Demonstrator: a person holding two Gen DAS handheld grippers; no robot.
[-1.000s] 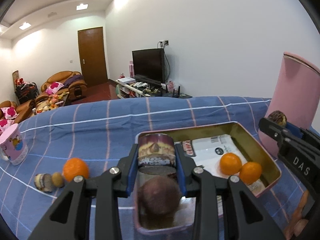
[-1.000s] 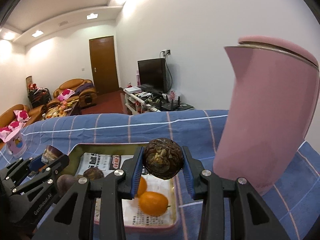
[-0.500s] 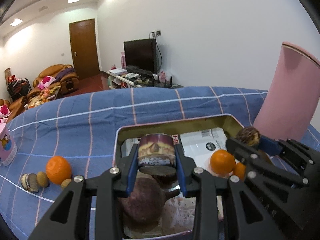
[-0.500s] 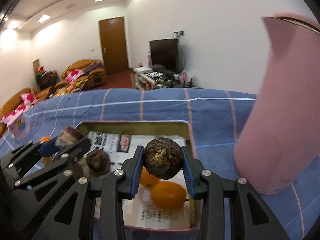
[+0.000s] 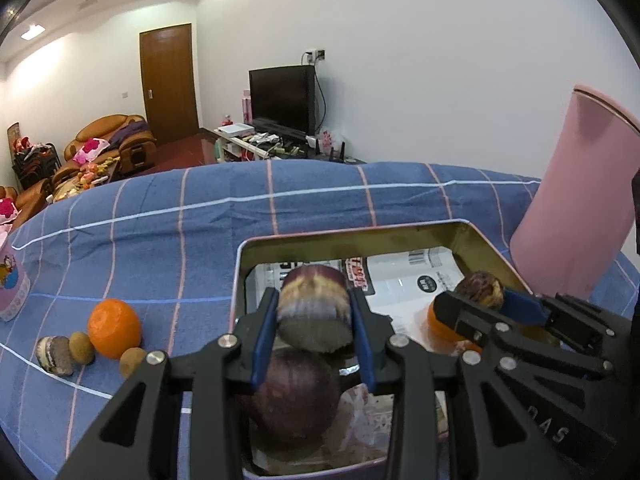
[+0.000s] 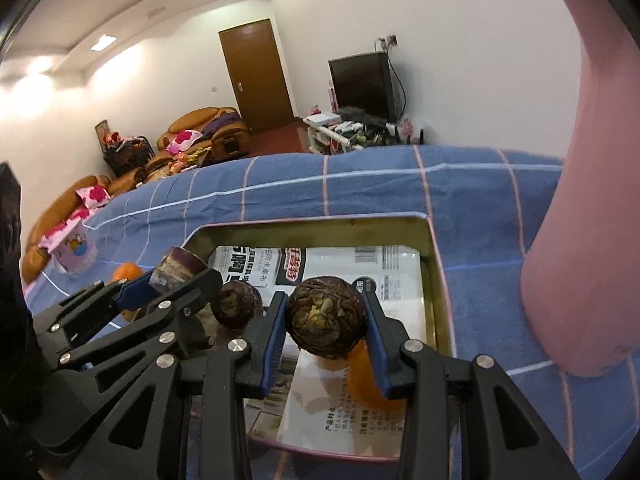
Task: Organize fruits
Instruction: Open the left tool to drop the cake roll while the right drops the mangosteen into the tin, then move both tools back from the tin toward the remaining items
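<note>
Left wrist view only: one orange [image 5: 114, 328], two small brown fruits [image 5: 81, 346] and a cut piece on the blue checked surface [image 5: 200, 232]. Right wrist view only: brown fruit [image 6: 237, 305] in the tin tray [image 6: 440, 280]. Left gripper [image 5: 315, 342], jaws just widened, clamps a purple fruit half [image 5: 314, 307]; right gripper [image 6: 326, 334] clenched on a wrinkled passion fruit [image 6: 326, 322], both above the tray.

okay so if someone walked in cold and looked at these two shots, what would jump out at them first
Probably the two black grippers meeting over the metal tray on the blue checked cloth: the left gripper holds a cut purple fruit piece, and the right gripper holds a dark wrinkled round fruit. Next, the tall pink jug beside the tray on the right, and the bright orange out on the cloth to the left.
</note>
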